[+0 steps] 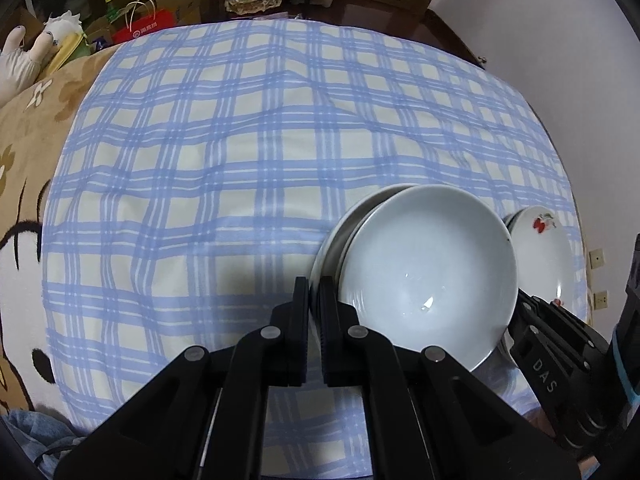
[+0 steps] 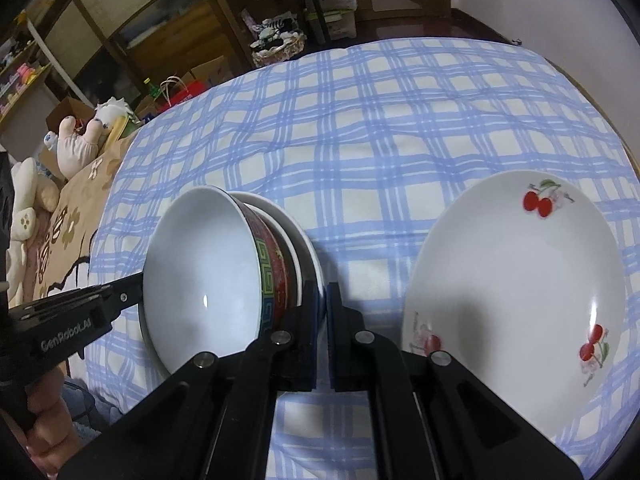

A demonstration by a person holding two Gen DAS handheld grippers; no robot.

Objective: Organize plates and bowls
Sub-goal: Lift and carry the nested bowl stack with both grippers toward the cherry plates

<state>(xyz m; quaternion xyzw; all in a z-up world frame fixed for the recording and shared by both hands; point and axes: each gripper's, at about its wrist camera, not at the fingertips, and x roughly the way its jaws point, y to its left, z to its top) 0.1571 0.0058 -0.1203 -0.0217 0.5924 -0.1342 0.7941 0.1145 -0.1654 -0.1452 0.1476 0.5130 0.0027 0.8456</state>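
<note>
Two hand-held grippers flank a tilted stack of crockery on a blue-and-white checked cloth (image 1: 224, 152). The left gripper (image 1: 314, 292) has its jaws drawn nearly together, a thin rim of the stack's lower white dish (image 1: 340, 236) apparently pinched between them, though the contact is partly hidden. Its camera shows the white-lined bowl (image 1: 424, 276) leaning at four o'clock.

The right gripper (image 2: 324, 296) is likewise pressed narrow, at or just beside the lower dish's rim; whether it grips cannot be told. In its camera the bowl, with a red, green-patterned outer wall, tips at nine o'clock. A cherry-printed plate (image 2: 516, 280) lies flat on the cloth at three o'clock, apart from the stack. Soft toys (image 2: 76, 136) sit at ten o'clock.
</note>
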